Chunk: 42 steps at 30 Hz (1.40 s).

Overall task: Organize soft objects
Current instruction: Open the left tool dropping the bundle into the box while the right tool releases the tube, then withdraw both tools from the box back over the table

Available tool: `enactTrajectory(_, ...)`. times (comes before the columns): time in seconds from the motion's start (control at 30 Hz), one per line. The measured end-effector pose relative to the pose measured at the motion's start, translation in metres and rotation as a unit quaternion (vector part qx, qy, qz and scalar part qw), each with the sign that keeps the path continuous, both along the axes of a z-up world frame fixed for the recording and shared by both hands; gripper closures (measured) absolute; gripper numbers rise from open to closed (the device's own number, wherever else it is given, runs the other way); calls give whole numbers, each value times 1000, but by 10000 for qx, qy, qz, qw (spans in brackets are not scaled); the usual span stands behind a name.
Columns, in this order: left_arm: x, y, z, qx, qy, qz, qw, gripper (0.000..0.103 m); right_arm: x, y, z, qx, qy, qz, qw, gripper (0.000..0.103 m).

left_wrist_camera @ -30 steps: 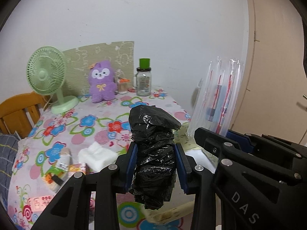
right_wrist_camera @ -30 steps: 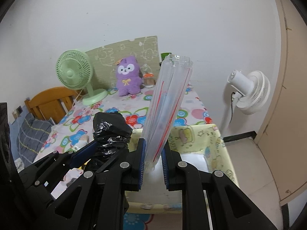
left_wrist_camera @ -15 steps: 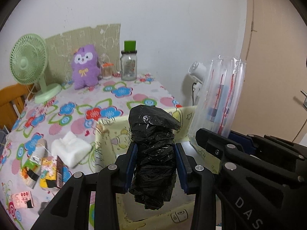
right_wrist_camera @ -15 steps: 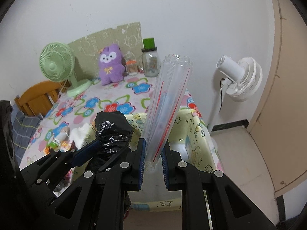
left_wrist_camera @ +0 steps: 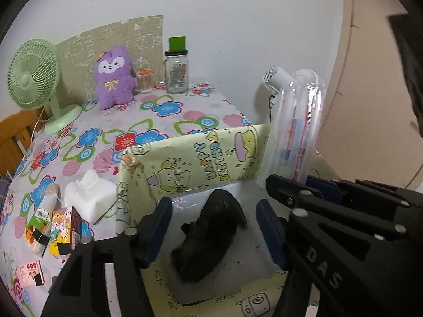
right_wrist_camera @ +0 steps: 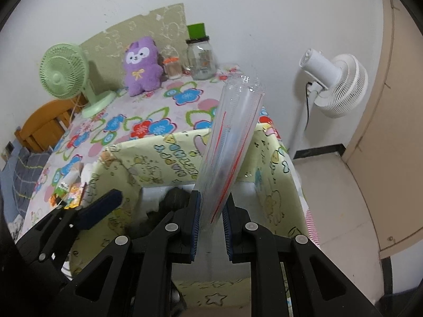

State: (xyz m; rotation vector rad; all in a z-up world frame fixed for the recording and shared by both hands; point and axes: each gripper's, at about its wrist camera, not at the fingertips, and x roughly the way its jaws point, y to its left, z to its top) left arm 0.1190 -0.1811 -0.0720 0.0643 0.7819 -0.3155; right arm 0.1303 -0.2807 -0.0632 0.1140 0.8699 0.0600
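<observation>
Left gripper (left_wrist_camera: 214, 227), jaws just opening and standing apart, is hanging over the black bag bundle (left_wrist_camera: 208, 237) lying loose inside the yellow box (left_wrist_camera: 201, 155), while right gripper (right_wrist_camera: 210, 227) is clamping the clear plastic sleeve (right_wrist_camera: 232, 142).

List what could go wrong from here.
1. The clear bag stands tall and tilted in the shut right gripper; released like this, it may tip over the box wall.
2. The left gripper has just opened and the black bag lies in the box; the lowering right gripper could bump it.
</observation>
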Motion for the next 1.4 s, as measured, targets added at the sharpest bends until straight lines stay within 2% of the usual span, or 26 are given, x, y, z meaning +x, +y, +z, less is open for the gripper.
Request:
enactTrajectory(0.13,-1,-4,1,89,4,-54,9999,24,4,-5,-3,14,153,-113,9998,75)
enactTrajectory(0.23,-1,-5,2,141,-12,-40,9999,22,2,-8,-2,-55,100,-250,9996,57)
enactTrajectory(0.3,-3,-5,4,99,-36,-65,9999,15,0,-11,0,12,31,-311,9995,37)
enactTrajectory(0.33,-4,-4,5,71,-57,-75,9999,10,-2,-14,1,182,-8,-271,9995,35)
enactTrajectory(0.4,-6,-3,8,72,-122,-48,9999,9,-4,-14,3,288,-32,-288,9992,31)
enactTrajectory(0.6,-7,6,17,-15,-184,66,9998,5,-12,-7,14,122,-271,-361,9989,19)
enactTrajectory(0.8,-13,20,27,-121,-270,123,9995,2,-23,2,27,80,-505,-387,9979,13)
enactTrajectory(1.1,-29,42,40,-220,-411,127,9988,0,-42,26,43,-38,-815,-363,9960,5)
enactTrajectory(1.4,-42,65,52,-193,-551,171,9981,0,-57,54,55,-150,-1041,-319,9939,2)
